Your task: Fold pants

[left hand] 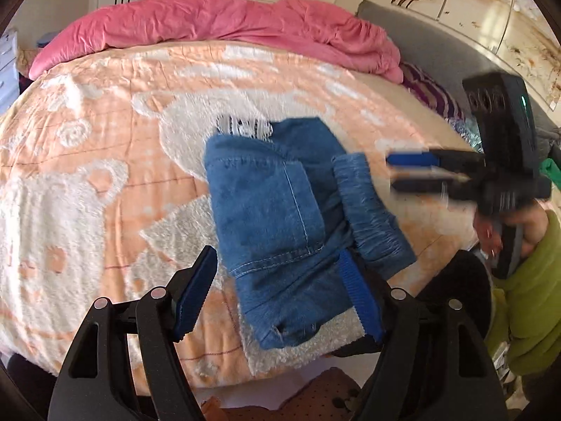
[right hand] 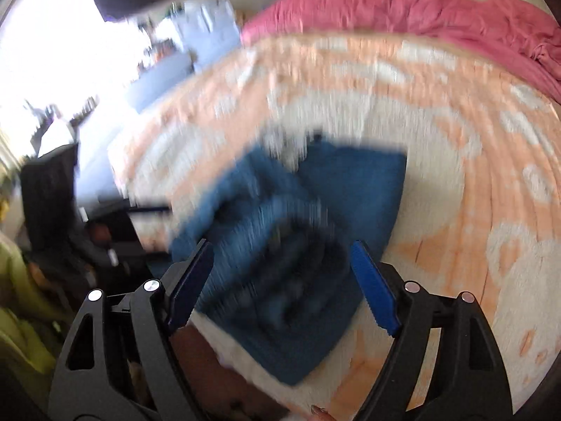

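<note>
the blue denim pants (left hand: 280, 217) lay folded into a compact bundle on the peach-and-white fleece blanket (left hand: 87, 161) that covered the bed, near the bed's front edge and roughly midway along it. a gathered waistband (left hand: 371, 210) sat along the bundle's right side in the left wrist view, and a bit of striped white fabric (left hand: 245, 128) peeked out at its far end. the left gripper (left hand: 280, 301) hung over the near end of the bundle with its blue-padded jaws spread apart; the right-hand pad lay against the denim's edge, the other pad stood clear over the blanket, so nothing was clamped. the right gripper (right hand: 284, 287), badly blurred in its own view, also had its jaws set wide, with the bundle (right hand: 315, 217) showing between and beyond them, the pads not pressing on it. in the left wrist view that same tool (left hand: 413, 172) reached in from the right side of the bed, its tips just beside the waistband, held by a person in a lime green sleeve (left hand: 526, 301). a rumpled pink duvet (left hand: 217, 24) stretched along the bed's far edge.
</note>
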`<state>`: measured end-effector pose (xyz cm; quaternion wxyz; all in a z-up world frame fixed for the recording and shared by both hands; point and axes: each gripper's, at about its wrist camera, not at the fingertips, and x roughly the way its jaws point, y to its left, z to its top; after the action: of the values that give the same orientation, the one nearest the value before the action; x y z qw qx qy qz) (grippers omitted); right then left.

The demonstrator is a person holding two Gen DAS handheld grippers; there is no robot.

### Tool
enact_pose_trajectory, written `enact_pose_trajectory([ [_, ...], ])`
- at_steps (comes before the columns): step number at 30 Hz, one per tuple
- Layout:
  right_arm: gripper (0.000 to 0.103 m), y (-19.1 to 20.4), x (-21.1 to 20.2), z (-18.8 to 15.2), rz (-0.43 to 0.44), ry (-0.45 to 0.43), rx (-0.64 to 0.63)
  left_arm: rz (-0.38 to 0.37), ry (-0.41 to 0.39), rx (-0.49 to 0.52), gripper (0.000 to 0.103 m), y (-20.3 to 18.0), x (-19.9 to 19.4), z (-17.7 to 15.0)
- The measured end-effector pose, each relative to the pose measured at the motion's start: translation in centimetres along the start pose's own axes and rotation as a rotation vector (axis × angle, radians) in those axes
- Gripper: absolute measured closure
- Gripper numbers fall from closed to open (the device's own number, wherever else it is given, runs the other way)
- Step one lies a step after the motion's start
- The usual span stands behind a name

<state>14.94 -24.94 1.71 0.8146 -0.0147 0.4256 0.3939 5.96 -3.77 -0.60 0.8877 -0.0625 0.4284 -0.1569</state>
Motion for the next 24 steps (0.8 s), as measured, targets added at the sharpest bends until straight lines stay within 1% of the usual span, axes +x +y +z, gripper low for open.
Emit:
enact_pose_trajectory([
  [1, 0.03, -0.3, -0.2, 1.3, 0.007, -0.02, 0.012, -0.008, 0.002, -0.002, 0.04, 0.0, -0.3, -0.1],
  [2, 0.03, -0.3, 0.0, 2.0, 0.008, -0.018, 0.014, -0.014, 0.011, 0.002, 0.048, -0.2, -0.4, -0.2],
  [3, 0.032, -0.4, 0.6, 2.8, 0.008, -0.006, 0.015, -0.02, 0.019, 0.009, 0.062, -0.5, -0.4, -0.4],
  [4, 0.039, -0.6, 1.7, 4.0, 0.013, 0.022, 0.023, -0.029, 0.029, 0.015, 0.062, -0.8, -0.3, -0.6],
  [5, 0.043, -0.8, 2.7, 4.8, 0.025, 0.047, 0.032, -0.045, 0.036, 0.023, 0.062, -1.2, -0.2, -0.8],
  [7, 0.049, -0.9, 4.7, 5.8, 0.041, 0.096, 0.036, -0.05, 0.046, 0.045, 0.062, -2.1, 0.2, -1.1],
  [9, 0.054, -0.8, 6.9, 6.5, 0.025, 0.159, 0.003, -0.048, 0.057, 0.064, 0.062, -2.8, 0.8, -1.2],
  [11, 0.054, -0.3, 8.8, 6.3, 0.029, 0.229, -0.033, -0.038, 0.078, 0.092, 0.062, -3.3, 1.4, -1.7],
  [12, 0.054, -0.1, 9.3, 6.1, 0.023, 0.25, -0.045, -0.04, 0.084, 0.088, 0.062, -3.3, 1.6, -1.8],
  [14, 0.054, 0.5, 10.8, 5.1, -0.007, 0.315, -0.071, -0.048, 0.089, 0.084, 0.062, -3.4, 2.0, -1.8],
  [15, 0.067, 0.7, 11.4, 4.6, -0.015, 0.336, -0.087, -0.046, 0.089, 0.092, 0.062, -3.5, 2.0, -1.9],
  [17, 0.099, 1.4, 11.2, 4.1, -0.002, 0.321, -0.098, -0.051, 0.087, 0.091, 0.062, -3.6, 2.1, -1.9],
  [19, 0.1, 2.8, 9.9, 4.1, -0.054, 0.257, -0.142, -0.056, 0.089, 0.085, 0.062, -3.5, 2.0, -1.9],
  [22, 0.1, 3.1, 8.0, 5.8, -0.072, 0.168, -0.135, -0.066, 0.088, 0.078, 0.062, -3.5, 1.9, -1.8],
  [24, 0.101, 3.0, 8.1, 6.7, -0.106, 0.158, -0.157, -0.075, 0.085, 0.074, 0.062, -3.5, 1.9, -1.7],
])
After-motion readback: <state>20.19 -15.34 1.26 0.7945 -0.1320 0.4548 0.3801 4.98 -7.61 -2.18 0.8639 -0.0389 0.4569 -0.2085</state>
